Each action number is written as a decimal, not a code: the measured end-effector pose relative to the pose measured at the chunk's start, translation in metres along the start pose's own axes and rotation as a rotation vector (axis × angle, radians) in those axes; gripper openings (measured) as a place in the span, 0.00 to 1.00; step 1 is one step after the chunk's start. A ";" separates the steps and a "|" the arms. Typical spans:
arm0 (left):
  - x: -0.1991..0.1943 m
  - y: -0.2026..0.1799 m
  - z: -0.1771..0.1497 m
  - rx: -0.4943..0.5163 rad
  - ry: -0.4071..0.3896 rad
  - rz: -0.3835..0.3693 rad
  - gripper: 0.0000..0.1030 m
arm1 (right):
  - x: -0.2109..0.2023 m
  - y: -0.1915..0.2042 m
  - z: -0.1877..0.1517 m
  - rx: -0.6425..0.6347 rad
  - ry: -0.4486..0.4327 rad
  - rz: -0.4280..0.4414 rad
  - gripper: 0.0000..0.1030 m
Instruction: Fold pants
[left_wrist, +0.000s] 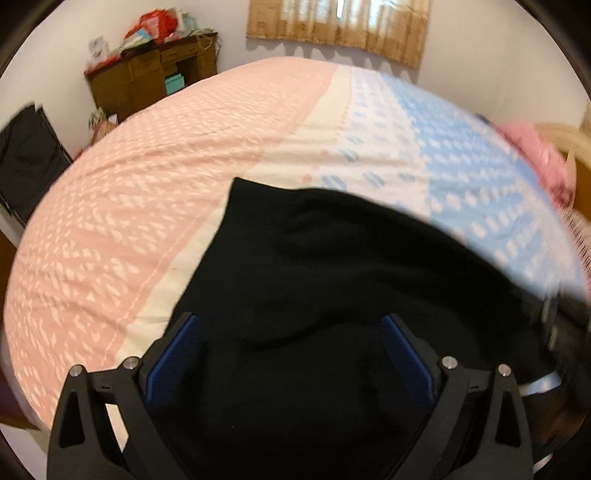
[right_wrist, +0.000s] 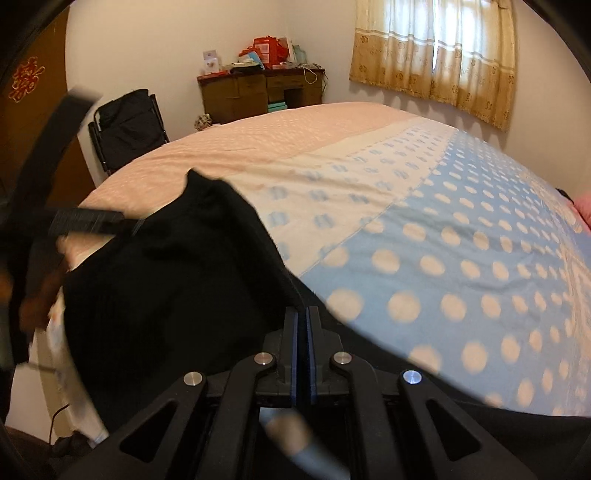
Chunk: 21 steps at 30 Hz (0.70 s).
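Note:
Black pants (left_wrist: 314, 266) lie on the bed (left_wrist: 129, 206) at its near edge. In the left wrist view my left gripper (left_wrist: 291, 328) is open, its blue pads (left_wrist: 177, 354) spread wide just above the black cloth, holding nothing. In the right wrist view my right gripper (right_wrist: 303, 317) is shut on an edge of the black pants (right_wrist: 177, 280), and the cloth is lifted and drapes to the left of it. The left gripper shows blurred at the left edge of the right wrist view (right_wrist: 74, 221).
The bed sheet is pink on the left, cream in the middle and blue with dots on the right (right_wrist: 461, 258). A pink pillow (left_wrist: 539, 155) lies at the far right. A wooden desk (right_wrist: 258, 92) with clutter and a black folding chair (right_wrist: 125, 125) stand by the far wall.

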<state>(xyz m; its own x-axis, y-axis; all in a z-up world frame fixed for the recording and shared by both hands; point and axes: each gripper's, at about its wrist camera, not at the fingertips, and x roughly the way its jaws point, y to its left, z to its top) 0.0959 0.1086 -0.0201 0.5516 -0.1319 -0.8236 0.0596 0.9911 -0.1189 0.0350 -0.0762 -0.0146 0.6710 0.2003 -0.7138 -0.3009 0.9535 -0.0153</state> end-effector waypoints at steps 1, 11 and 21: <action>-0.001 0.003 0.003 -0.024 0.004 -0.016 0.97 | -0.001 0.009 -0.010 -0.006 -0.006 -0.009 0.04; 0.032 -0.022 0.031 -0.123 0.100 -0.080 0.97 | 0.001 0.023 -0.052 0.063 -0.034 -0.011 0.04; 0.042 -0.007 0.021 -0.204 0.096 -0.124 0.14 | -0.024 0.017 -0.043 0.087 -0.090 -0.005 0.04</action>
<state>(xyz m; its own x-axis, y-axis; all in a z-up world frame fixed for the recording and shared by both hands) 0.1363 0.0966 -0.0424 0.4687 -0.2626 -0.8434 -0.0524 0.9448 -0.3233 -0.0151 -0.0746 -0.0277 0.7317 0.2112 -0.6481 -0.2398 0.9698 0.0453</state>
